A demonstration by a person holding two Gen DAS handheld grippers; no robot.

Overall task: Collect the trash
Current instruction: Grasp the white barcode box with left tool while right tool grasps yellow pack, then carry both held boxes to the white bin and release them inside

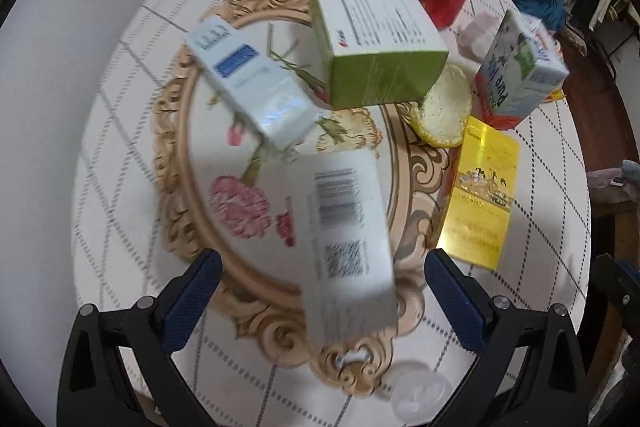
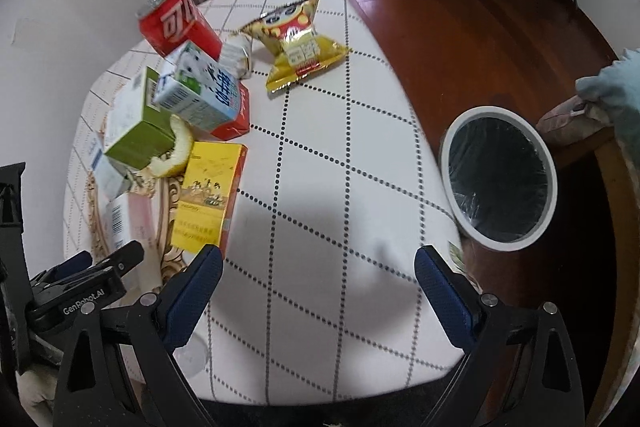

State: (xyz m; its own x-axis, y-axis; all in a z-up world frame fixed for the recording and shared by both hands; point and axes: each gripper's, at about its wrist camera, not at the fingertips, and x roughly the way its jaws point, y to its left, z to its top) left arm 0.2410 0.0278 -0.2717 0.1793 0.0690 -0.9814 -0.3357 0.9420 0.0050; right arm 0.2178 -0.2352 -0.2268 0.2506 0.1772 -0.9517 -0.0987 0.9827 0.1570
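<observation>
Both hand-held grippers, left (image 1: 322,291) and right (image 2: 318,287), are gaping wide, holding nothing, hovering over the desk (image 2: 320,187), trash clustering around the floral tray (image 1: 208,163): white carton (image 1: 344,239) on it, yellow box (image 1: 478,195) beside it, lined bin (image 2: 498,179) beyond the desk's edge.

Black tongs (image 2: 318,291), blue textured pads (image 2: 192,291), silver screws.

boxes: 5, namely 2 white (image 1: 256,87) (image 1: 348,247), 1 green (image 1: 376,43), 1 yellow (image 1: 478,195), 1 red (image 2: 236,119) | milk carton (image 2: 196,95): 1 | soda can (image 2: 176,23): 1 | snack bag (image 2: 296,39): 1 | peel (image 1: 444,107): 1 | crumpled tissue (image 2: 238,57): 1 | bin (image 2: 500,179): 1 | tray (image 1: 176,147): 1
</observation>
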